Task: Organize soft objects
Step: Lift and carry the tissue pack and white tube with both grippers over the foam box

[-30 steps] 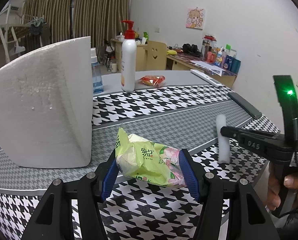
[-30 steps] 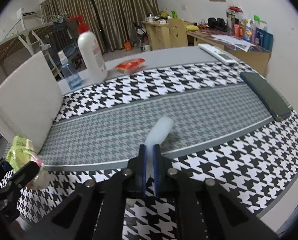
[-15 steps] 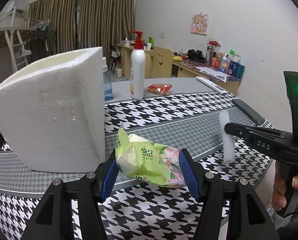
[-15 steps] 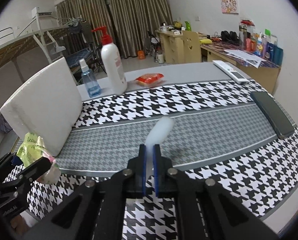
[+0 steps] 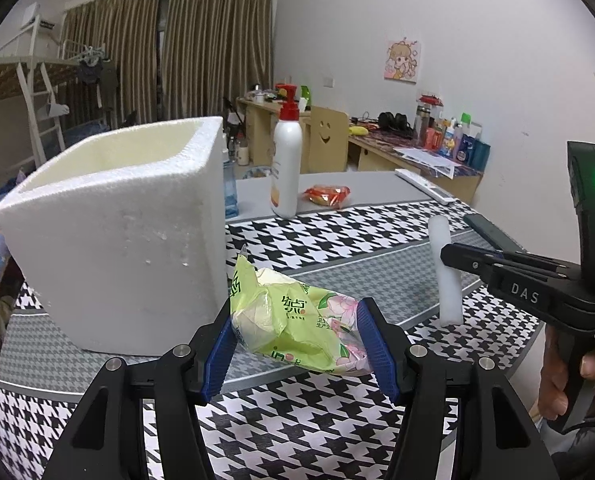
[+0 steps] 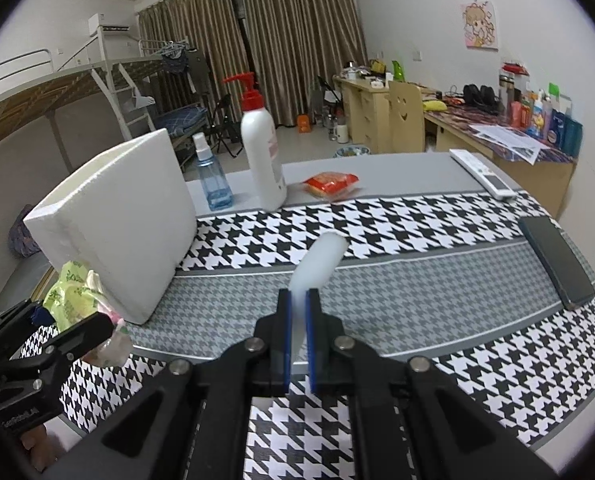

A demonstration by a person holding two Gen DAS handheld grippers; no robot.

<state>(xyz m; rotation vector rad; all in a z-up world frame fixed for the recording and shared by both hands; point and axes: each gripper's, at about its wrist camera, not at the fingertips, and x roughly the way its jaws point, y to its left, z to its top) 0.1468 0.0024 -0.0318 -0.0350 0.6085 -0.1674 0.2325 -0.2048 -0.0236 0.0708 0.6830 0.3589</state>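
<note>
My left gripper is shut on a green tissue pack with a pink flower print, held above the table's near edge. Just left of it stands a white foam box, open at the top. My right gripper is shut on a white foam stick, which pokes forward and up from the blue pads. In the left wrist view the right gripper reaches in from the right, holding the foam stick upright. The right wrist view shows the tissue pack at lower left beside the foam box.
A houndstooth cloth covers the table. At the back stand a white pump bottle, a blue spray bottle and a red snack packet. A remote and a dark phone lie at the right.
Both grippers have risen with their loads. The foam box's open top now shows in the left wrist view, and more of the room appears in both.
</note>
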